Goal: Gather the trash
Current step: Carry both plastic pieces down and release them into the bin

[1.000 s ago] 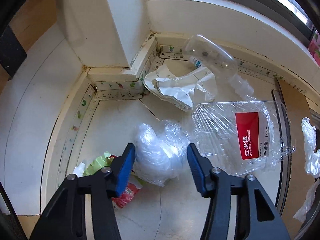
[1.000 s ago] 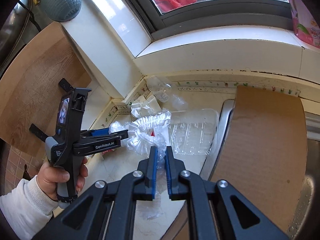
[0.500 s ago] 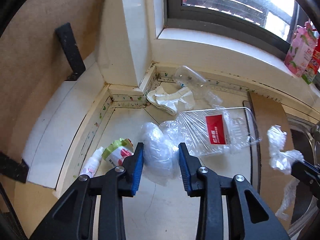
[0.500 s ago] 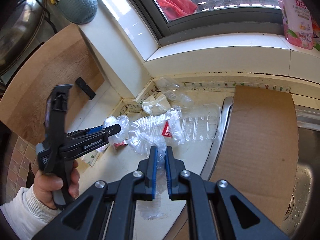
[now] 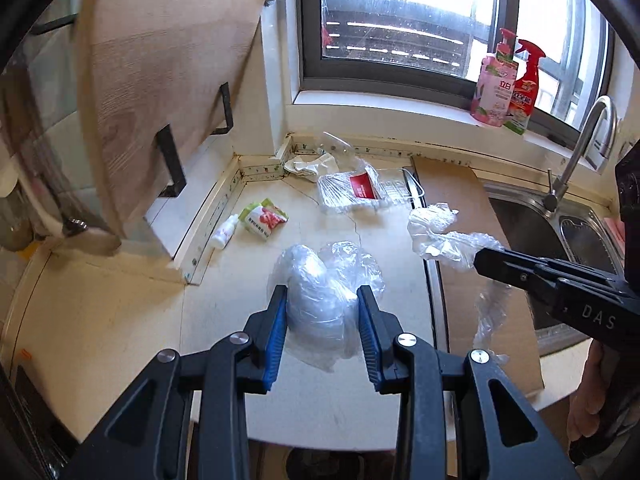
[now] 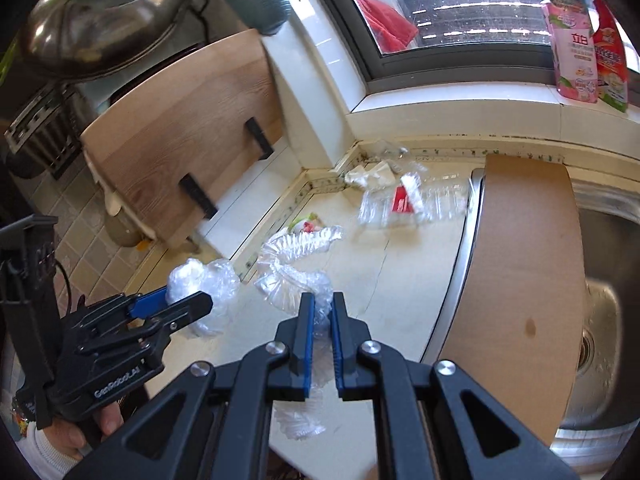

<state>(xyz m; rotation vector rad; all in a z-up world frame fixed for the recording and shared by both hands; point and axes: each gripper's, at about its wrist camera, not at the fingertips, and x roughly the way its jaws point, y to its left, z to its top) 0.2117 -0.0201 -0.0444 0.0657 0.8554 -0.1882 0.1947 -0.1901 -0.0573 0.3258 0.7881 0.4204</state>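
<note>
My left gripper (image 5: 322, 300) is shut on a crumpled clear plastic bag (image 5: 324, 284) and holds it above the counter; it also shows in the right wrist view (image 6: 200, 276). My right gripper (image 6: 319, 312) is shut on a clear ruffled plastic wrapper (image 6: 292, 256), which hangs from its tip in the left wrist view (image 5: 440, 236). On the counter lie a clear plastic tray with a red label (image 5: 360, 190), crumpled white paper (image 5: 312, 166), a clear bottle (image 5: 336, 146), a green and red snack packet (image 5: 264, 218) and a small white bottle (image 5: 224, 234).
A wooden board (image 5: 160, 80) leans at the left. A cardboard sheet (image 6: 524, 248) covers part of the steel sink (image 5: 552, 236), with a tap (image 5: 580, 144) behind. Two spray bottles (image 5: 508, 84) stand on the window sill. A pot lid (image 6: 100, 16) hangs at the upper left.
Both grippers have pulled back and up from the corner, each carrying its plastic. My left gripper closed on the bag and lifted it off the counter.
</note>
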